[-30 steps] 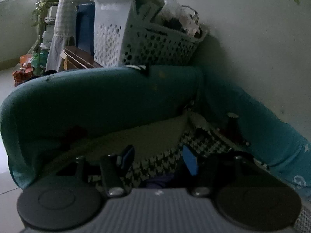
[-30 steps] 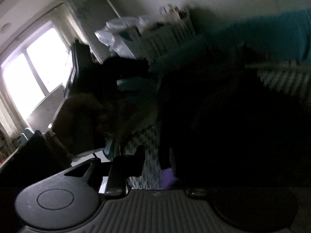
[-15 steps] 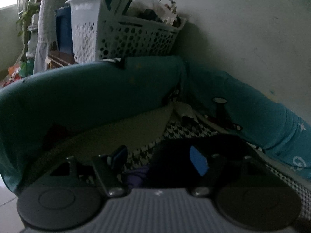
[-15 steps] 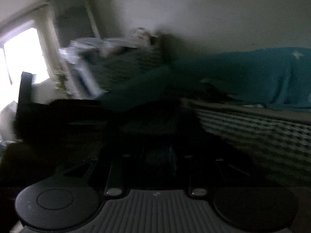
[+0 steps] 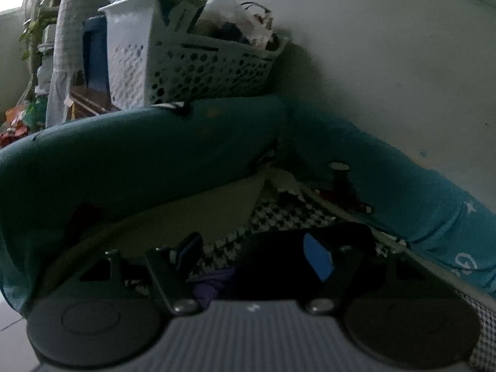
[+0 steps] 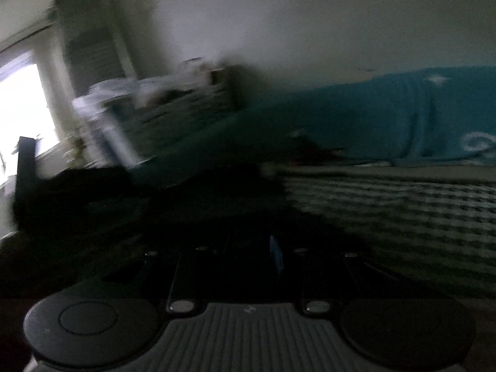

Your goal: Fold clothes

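Dark clothing [image 5: 279, 260] is seen low in the left wrist view, lying on a houndstooth cover [image 5: 288, 217] between the 2 fingers of the left gripper [image 5: 251, 254]. Its jaws are spread and have just been opening; the blue pad [image 5: 317, 260] of the right-hand finger stands against the dark cloth, but no pinch is seen. A bit of purple fabric [image 5: 214, 282] is seen beside the dark cloth, close to the gripper body. A teal sofa [image 5: 139, 152] curves behind, and a white perforated basket [image 5: 198, 68] stands above its armrest against the wall [image 5: 387, 46].

In the right wrist view, blurred and very dark, the right gripper [image 6: 248, 254] is held with its jaws close together. A dark mass of cloth [image 6: 235, 217] lies around them, yet whether it is pinched cannot be told. The checked cover [image 6: 403, 210] is seen to the right.
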`<state>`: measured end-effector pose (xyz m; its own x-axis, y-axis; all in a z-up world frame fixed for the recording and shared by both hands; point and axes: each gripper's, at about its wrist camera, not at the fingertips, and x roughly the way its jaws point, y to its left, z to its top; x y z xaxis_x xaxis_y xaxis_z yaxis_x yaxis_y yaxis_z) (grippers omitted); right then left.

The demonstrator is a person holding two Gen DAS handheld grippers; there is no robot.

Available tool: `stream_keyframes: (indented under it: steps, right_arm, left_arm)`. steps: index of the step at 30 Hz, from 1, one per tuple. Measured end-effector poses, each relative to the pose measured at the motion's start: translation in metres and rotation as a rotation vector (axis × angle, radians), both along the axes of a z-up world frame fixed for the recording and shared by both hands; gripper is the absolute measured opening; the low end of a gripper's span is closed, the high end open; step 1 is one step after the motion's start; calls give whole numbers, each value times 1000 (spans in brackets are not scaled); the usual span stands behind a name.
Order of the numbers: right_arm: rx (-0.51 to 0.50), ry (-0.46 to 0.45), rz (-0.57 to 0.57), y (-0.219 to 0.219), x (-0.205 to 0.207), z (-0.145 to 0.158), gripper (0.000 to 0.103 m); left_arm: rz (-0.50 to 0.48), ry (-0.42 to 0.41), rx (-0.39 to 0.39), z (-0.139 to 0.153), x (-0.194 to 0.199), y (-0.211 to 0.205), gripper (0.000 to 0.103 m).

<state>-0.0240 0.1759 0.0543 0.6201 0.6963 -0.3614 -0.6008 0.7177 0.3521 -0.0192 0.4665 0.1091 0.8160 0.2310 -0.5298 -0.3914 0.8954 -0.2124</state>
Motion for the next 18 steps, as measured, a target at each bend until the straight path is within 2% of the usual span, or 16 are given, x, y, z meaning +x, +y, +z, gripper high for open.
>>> stream_keyframes:
  steps: [4, 11, 15, 18]
  right_arm:
    - [-14, 10, 125, 25, -23, -2, 27]
    - [-76, -36, 259, 59, -45, -14, 27]
    - [-148, -8, 285, 71, -44, -32, 27]
    - [-157, 5, 283, 66, -46, -46, 26]
  left_arm:
    - [-52, -9, 35, 5, -1, -11, 72]
    - [-153, -26, 22, -2, 10, -16, 73]
    - [-114, 22, -3, -20, 28, -7, 73]
    - [-65, 60, -15, -33, 40, 2, 73]
